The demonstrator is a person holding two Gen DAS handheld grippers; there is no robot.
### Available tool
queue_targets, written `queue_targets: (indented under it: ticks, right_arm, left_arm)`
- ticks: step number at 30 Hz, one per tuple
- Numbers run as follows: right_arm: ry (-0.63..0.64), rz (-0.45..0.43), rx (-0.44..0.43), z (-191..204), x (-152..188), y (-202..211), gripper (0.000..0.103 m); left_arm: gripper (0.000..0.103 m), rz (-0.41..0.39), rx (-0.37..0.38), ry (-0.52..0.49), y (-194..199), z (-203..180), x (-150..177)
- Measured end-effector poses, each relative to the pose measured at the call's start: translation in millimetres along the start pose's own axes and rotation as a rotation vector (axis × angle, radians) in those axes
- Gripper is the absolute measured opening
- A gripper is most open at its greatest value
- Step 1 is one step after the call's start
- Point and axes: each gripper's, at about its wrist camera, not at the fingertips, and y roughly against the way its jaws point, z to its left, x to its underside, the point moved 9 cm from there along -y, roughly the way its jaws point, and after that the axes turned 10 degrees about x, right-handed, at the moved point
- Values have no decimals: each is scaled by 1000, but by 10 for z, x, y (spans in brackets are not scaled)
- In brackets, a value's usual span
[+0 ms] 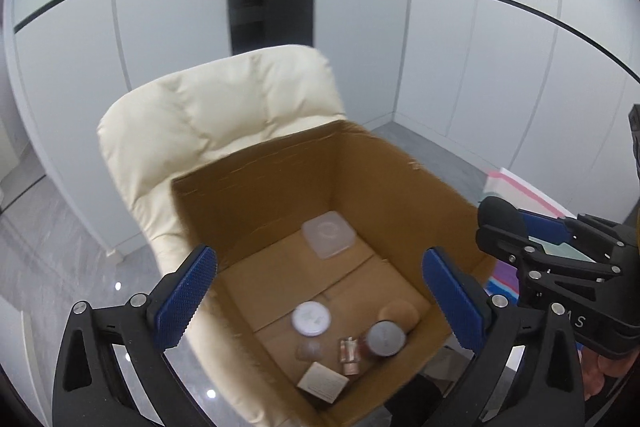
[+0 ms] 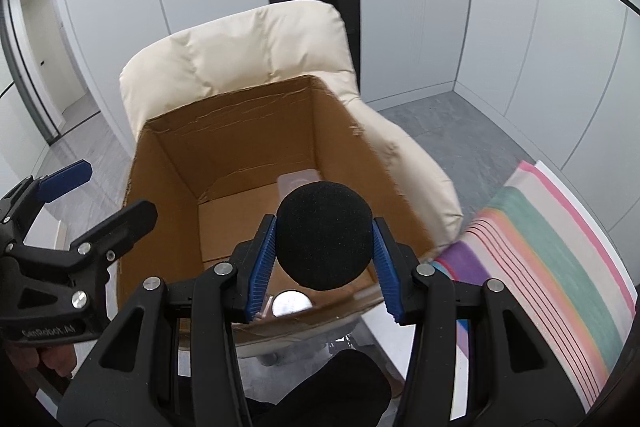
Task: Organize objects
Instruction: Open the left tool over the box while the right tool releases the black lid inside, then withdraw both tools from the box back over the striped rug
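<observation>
A cardboard box [image 1: 256, 195] on a cream chair [image 1: 208, 107] held a clear lid [image 1: 328, 239], jars and a small carton; the left gripper [image 1: 320, 301] gaped empty, the right gripper [image 2: 324, 261] pinched a black foam ball [image 2: 324, 235].

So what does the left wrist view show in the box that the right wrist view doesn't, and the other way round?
Left wrist only: the box floor in full, with a white round lid, a tan puff, a small glass bottle and a small white box, framed by the open, empty left gripper.
Right wrist only: the right gripper shut on a black foam ball, which hides most of the floor.
Both: the cardboard box, cream chair, clear square lid, silver-topped jar and striped cloth.
</observation>
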Motion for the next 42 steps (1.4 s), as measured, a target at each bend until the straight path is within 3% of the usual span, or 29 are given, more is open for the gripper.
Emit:
queue_targets:
  ticks: [14, 17, 21, 24, 29, 42]
  right_arm:
    - [62, 23, -64, 664, -68, -134, 51]
    - [50, 36, -79, 735, -61, -148, 58]
    - [48, 34, -69, 790, -65, -160, 81]
    - [40, 29, -60, 783, -66, -148, 92]
    - [20, 13, -22, 675, -101, -134, 101]
    - [-78, 4, 43, 41, -73, -90, 103]
  left_arm:
    - [103, 16, -83, 102, 265, 670, 189]
    - [103, 17, -101, 106, 291, 748, 215]
    - [103, 24, -111, 112, 279, 809, 238]
    - [103, 21, -115, 115, 275, 823, 231]
    - [103, 25, -114, 113, 253, 793, 230]
    - [103, 44, -71, 84, 28, 409, 153]
